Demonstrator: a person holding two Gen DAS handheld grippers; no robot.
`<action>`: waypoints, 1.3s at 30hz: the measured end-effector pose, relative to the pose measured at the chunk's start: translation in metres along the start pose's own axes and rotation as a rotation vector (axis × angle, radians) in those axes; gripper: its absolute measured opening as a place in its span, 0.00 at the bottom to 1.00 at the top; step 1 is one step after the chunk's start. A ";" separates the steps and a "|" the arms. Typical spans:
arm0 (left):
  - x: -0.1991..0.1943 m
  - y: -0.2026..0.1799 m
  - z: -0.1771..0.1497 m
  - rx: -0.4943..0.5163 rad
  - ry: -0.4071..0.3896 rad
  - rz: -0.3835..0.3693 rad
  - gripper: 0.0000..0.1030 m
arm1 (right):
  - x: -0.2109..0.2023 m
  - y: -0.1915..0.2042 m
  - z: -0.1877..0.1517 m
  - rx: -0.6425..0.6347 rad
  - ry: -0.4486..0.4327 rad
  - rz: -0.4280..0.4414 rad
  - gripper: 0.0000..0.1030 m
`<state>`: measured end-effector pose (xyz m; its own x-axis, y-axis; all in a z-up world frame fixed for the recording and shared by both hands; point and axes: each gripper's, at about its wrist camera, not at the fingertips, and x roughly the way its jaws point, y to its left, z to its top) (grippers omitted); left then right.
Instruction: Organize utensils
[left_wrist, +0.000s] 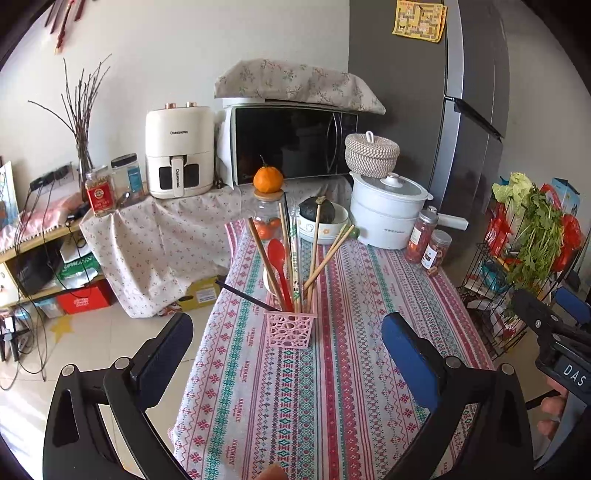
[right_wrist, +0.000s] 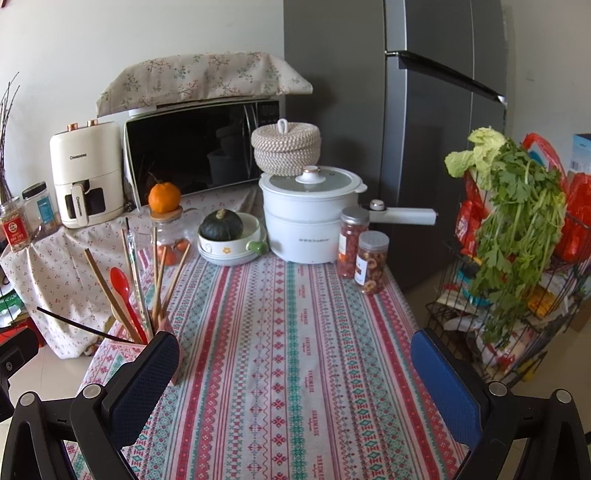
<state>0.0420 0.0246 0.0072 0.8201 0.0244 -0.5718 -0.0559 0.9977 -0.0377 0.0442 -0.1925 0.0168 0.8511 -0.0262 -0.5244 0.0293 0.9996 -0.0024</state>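
Note:
A pink lattice utensil basket (left_wrist: 289, 329) stands on the patterned tablecloth (left_wrist: 351, 369). It holds several wooden chopsticks (left_wrist: 314, 251), a red spoon (left_wrist: 277, 258) and a black chopstick (left_wrist: 243, 295) leaning left. My left gripper (left_wrist: 288, 354) is open and empty, its fingers either side of the basket, short of it. In the right wrist view the basket's rim (right_wrist: 122, 341) sits at the left behind my left finger (right_wrist: 147, 373), with the red spoon (right_wrist: 121, 282) and chopsticks (right_wrist: 159, 273) sticking up. My right gripper (right_wrist: 295, 373) is open and empty over bare cloth.
At the table's back stand a white electric pot (right_wrist: 310, 221), a bowl holding a dark squash (right_wrist: 221, 225), a glass jar topped by an orange (right_wrist: 164, 197), and two snack jars (right_wrist: 364, 254). A wire rack with greens (right_wrist: 517, 221) stands right of the table. The table's left edge drops to the floor.

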 end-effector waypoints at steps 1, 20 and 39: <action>-0.001 -0.002 0.000 0.009 -0.008 0.006 1.00 | 0.001 0.001 0.000 -0.002 0.002 0.000 1.00; 0.000 -0.004 -0.001 0.033 -0.014 0.004 1.00 | 0.009 0.008 -0.002 -0.009 0.036 -0.011 1.00; -0.001 -0.005 -0.002 0.032 -0.022 -0.003 1.00 | 0.009 0.009 -0.002 -0.003 0.039 -0.008 1.00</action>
<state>0.0403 0.0193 0.0058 0.8323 0.0222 -0.5538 -0.0353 0.9993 -0.0130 0.0508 -0.1834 0.0104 0.8300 -0.0340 -0.5567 0.0345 0.9994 -0.0096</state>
